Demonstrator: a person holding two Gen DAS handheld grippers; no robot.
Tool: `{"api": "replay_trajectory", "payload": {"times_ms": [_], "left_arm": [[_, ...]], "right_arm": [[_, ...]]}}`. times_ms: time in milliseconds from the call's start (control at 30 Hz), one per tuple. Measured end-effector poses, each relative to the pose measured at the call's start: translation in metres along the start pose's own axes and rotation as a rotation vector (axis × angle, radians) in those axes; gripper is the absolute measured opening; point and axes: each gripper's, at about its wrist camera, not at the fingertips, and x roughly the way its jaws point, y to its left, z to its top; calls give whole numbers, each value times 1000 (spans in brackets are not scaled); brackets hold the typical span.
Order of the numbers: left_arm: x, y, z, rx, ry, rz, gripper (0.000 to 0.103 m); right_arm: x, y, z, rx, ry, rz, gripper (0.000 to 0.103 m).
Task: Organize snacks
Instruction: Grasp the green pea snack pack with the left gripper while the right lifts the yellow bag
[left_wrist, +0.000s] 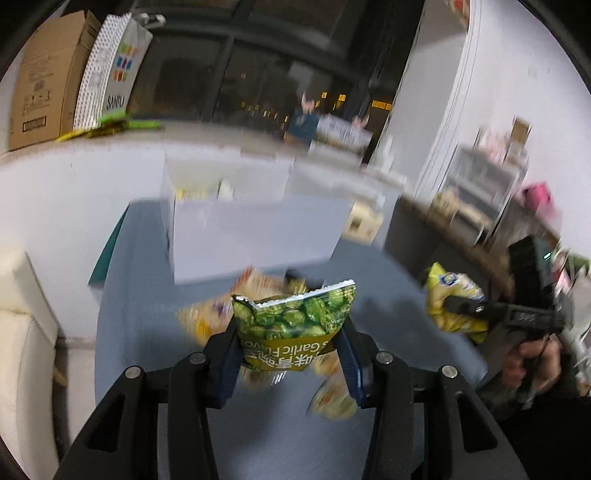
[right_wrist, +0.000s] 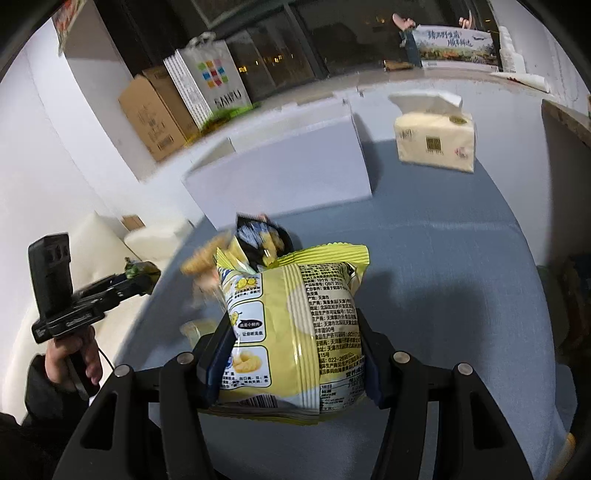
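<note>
Snacks mid-sort, both grippers loaded.
Left gripper (left_wrist: 291, 347) clamps the green pea packet (left_wrist: 295, 319), right gripper (right_wrist: 295, 354) the yellow puff bag (right_wrist: 295, 332), both above the worktop (right_wrist: 443, 258); loose packets (left_wrist: 207, 317) remain before the white box (right_wrist: 280, 173).

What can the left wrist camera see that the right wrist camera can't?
Only the left wrist view shows the green garlic-flavor pea bag up close, pinched in the left tongs, and a blurry shelf by the wall.

Only the right wrist view shows the tissue pack on the table and the printed back of the yellow snack bag held in the right tongs.

Both show the white box, the grey table, the loose snacks, the cardboard carton and the SANFU shopping bag.
</note>
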Motion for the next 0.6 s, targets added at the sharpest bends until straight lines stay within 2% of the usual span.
{"api": "replay_trajectory", "payload": {"times_ms": [133, 267, 400, 467, 600], "left_arm": [[2, 5, 49, 1, -74, -16, 51], [24, 19, 111, -19, -117, -31, 51], [63, 25, 160, 18, -95, 12, 51], [85, 30, 178, 26, -67, 26, 51], [125, 47, 199, -9, -24, 68, 52]], "right_arm": [[-8, 3, 34, 24, -74, 60, 63], [-6, 13, 91, 7, -149, 75, 63], [12, 21, 148, 31, -156, 93, 63], [28, 25, 174, 26, -155, 70, 63], [69, 27, 215, 23, -116, 43, 63]]}}
